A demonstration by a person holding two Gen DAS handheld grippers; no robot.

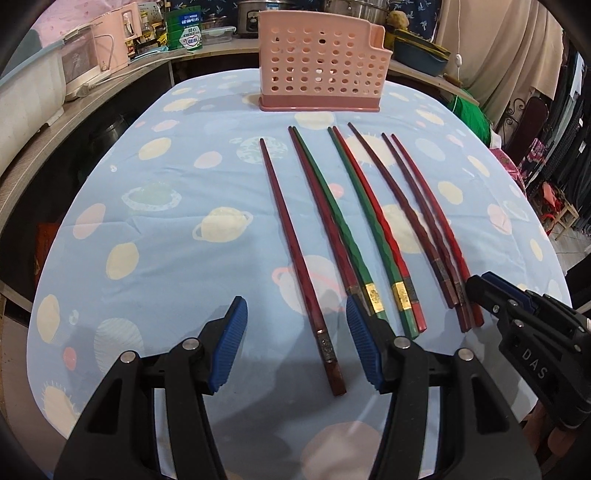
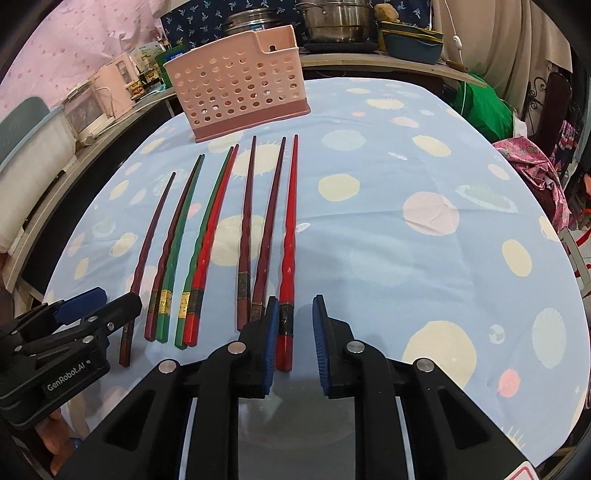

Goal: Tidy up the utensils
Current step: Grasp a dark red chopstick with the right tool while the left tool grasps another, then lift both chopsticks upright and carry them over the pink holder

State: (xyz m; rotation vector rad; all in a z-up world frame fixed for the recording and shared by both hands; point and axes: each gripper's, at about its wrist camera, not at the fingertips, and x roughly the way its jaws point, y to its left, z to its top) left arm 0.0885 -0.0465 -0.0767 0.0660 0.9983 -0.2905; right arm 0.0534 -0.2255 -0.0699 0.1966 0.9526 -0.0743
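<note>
Several chopsticks lie side by side on the blue planet-print tablecloth (image 1: 155,229), tips pointing at a pink perforated utensil basket (image 1: 321,62) at the far edge; the basket also shows in the right wrist view (image 2: 236,92). My left gripper (image 1: 297,317) is open, its jaws either side of the handle end of the leftmost dark red chopstick (image 1: 295,258). My right gripper (image 2: 295,317) is open over the handle of the rightmost bright red chopstick (image 2: 288,258). Green and red pairs (image 1: 369,229) lie between them. Each gripper shows in the other's view: the right (image 1: 480,288), the left (image 2: 99,299).
A counter behind the table holds steel pots (image 2: 332,22), a blue dish (image 2: 413,44), jars and a pink appliance (image 1: 110,48). Green and pink cloths (image 2: 484,107) hang off the table's right side. A white box (image 1: 26,103) stands at the left.
</note>
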